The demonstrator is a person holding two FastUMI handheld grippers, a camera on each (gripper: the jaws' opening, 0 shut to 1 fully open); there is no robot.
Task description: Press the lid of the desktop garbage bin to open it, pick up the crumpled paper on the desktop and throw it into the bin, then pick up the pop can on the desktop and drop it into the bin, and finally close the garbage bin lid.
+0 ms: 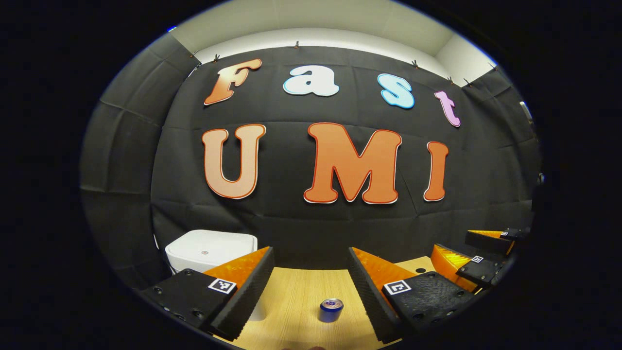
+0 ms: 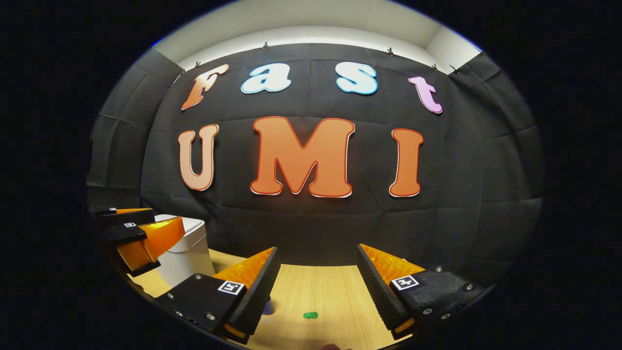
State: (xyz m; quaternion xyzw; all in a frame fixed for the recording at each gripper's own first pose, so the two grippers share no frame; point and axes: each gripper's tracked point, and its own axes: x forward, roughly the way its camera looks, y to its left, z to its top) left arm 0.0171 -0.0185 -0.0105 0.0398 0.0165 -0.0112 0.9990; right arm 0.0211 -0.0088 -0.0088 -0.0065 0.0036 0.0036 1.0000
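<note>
Left gripper view has my left gripper spread and empty above the desk, pop can upright between its fingers, closed white bin at the far-left edge. My right gripper is likewise spread, ready over green crumpled paper.

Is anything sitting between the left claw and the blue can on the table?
Nothing visible does. The blue metal pop can stands upright on bare light wooden tabletop, in line with the gap of the open left claw. The white plastic bin, lid down, sits off to the side.
</note>
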